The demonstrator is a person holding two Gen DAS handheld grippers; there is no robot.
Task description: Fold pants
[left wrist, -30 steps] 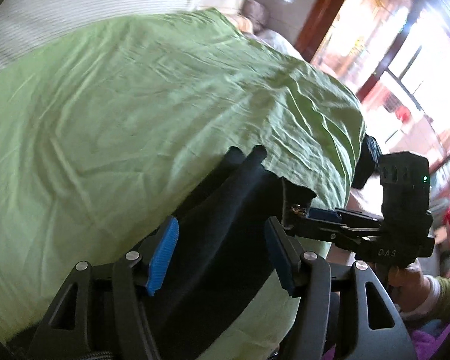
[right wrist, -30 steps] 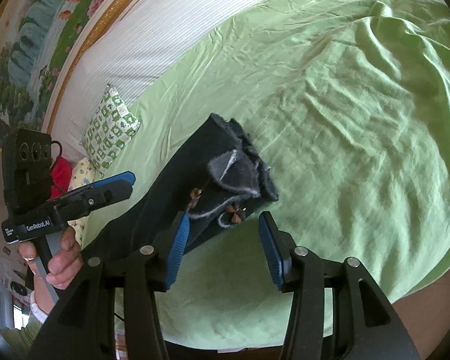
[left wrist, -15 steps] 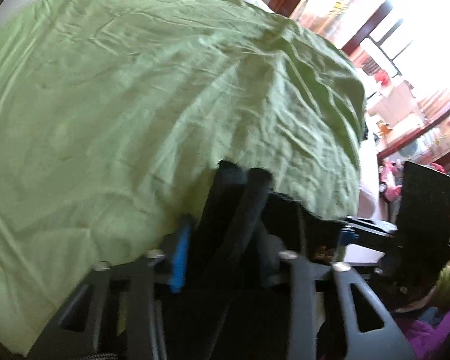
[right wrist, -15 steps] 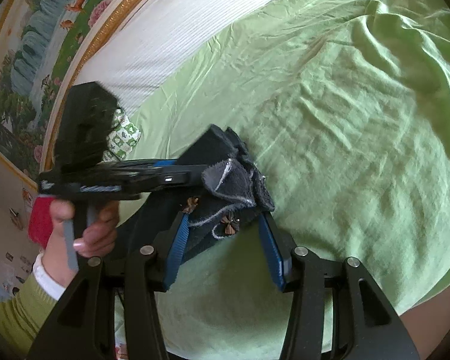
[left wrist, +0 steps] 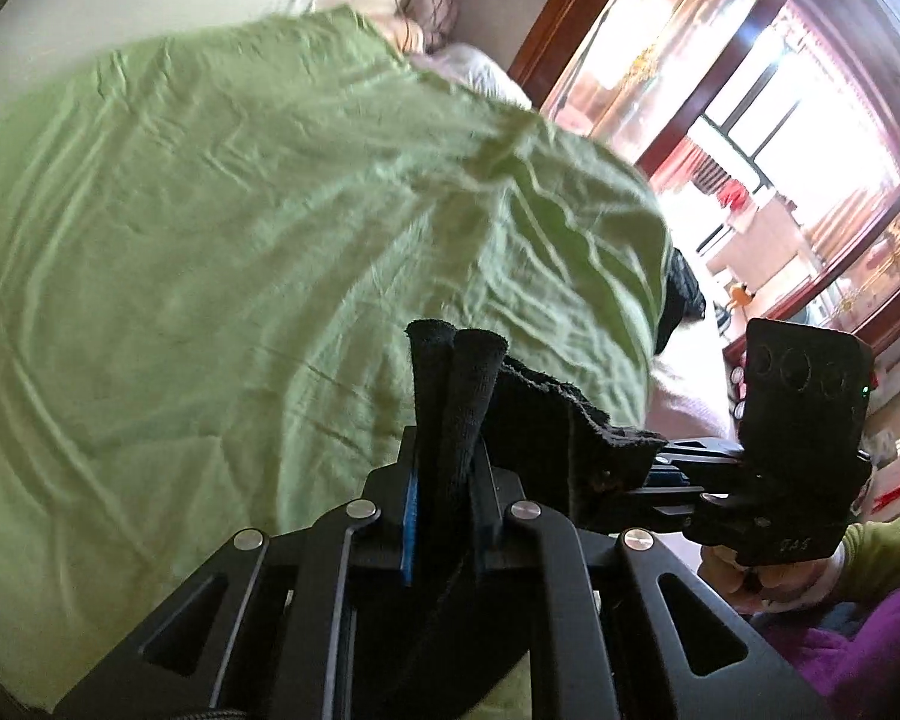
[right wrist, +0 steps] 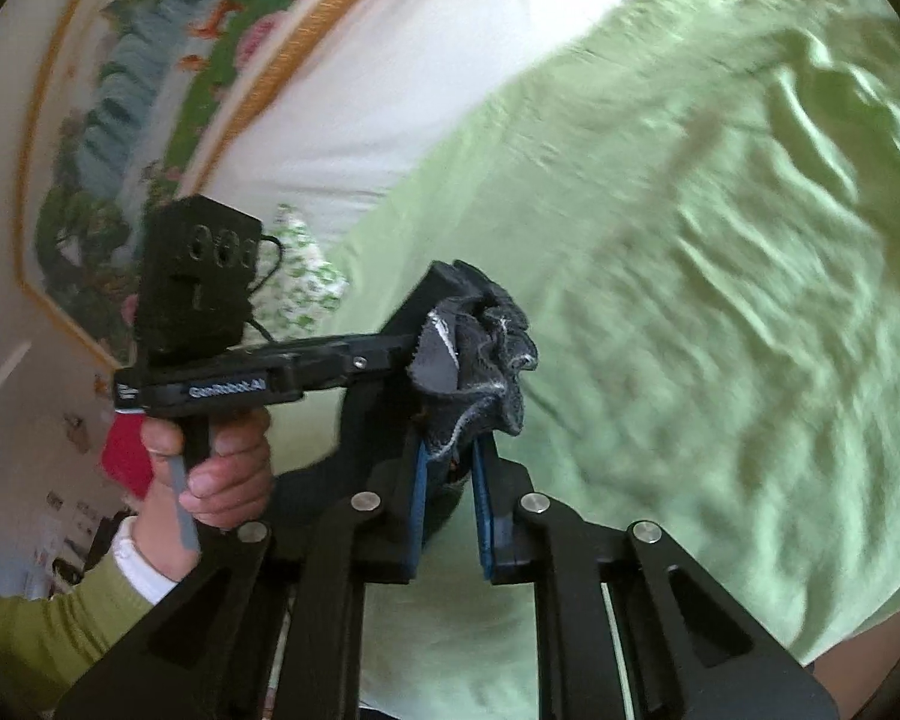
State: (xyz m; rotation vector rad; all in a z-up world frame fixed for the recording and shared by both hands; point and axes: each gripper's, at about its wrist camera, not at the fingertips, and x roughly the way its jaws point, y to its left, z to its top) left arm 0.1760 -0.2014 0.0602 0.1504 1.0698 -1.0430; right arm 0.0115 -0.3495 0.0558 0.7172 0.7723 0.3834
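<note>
The pants [left wrist: 450, 396] had just been clamped by the closing left gripper [left wrist: 444, 480] and right gripper [right wrist: 453, 468]; lifting and spreading over the bed [left wrist: 240, 240] seemed required next.

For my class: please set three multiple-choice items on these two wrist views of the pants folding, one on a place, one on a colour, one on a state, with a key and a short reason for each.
1. Where does the patterned pillow lie?
A. At the edge of the green sheet, below the framed picture
B. On the floor
C. On top of the pants

2. What colour are the pants?
A. Red
B. Black
C. White

3. How do the two grippers stand?
A. Both wide open, nothing between them
B. Only the left is shut
C. Both shut on the pants

Key: 1 A, the right wrist view shows it beside the sheet under the picture. 2 B, the bunched cloth is black in both views. 3 C, the left gripper and the right gripper have just been closing, and each now pinches the black cloth between its blue pads.
</note>
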